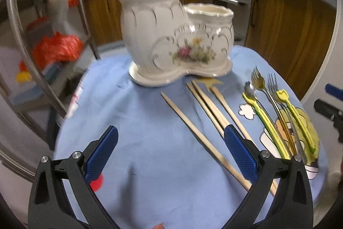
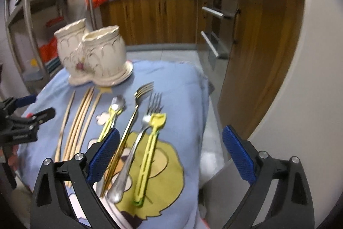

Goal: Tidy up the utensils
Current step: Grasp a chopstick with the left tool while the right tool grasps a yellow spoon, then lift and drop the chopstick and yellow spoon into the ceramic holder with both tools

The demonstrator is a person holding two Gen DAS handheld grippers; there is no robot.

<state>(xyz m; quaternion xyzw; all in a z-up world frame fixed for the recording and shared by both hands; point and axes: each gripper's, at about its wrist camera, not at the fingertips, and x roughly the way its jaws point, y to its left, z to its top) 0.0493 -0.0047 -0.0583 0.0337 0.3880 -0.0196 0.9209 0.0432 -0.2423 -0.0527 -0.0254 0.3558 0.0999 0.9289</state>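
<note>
Utensils (image 2: pixel 137 132) lie on the blue tabletop (image 1: pixel 150 121) just before the white ceramic holder (image 1: pixel 178 35), chopsticks (image 1: pixel 205 113) nearest it. I see both the left hand-held gripper (image 1: pixel 171 143) and the right hand-held gripper (image 2: pixel 171 147) spread apart, empty.

Left gripper (image 1: pixel 171 144) and right gripper (image 2: pixel 171 146): black plastic arms with triangular cut-outs, silver round pivot screws, blue cross-hatched rubber finger pads (image 1: pixel 240 151)

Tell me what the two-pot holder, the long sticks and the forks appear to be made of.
Holder: likely glazed ceramic, glossy cream with gilt lines and a flower print. Chopsticks: pale, matte, probably wood or bamboo. Forks: shiny metal, one gold-toned; the yellow handles look plastic.
</note>
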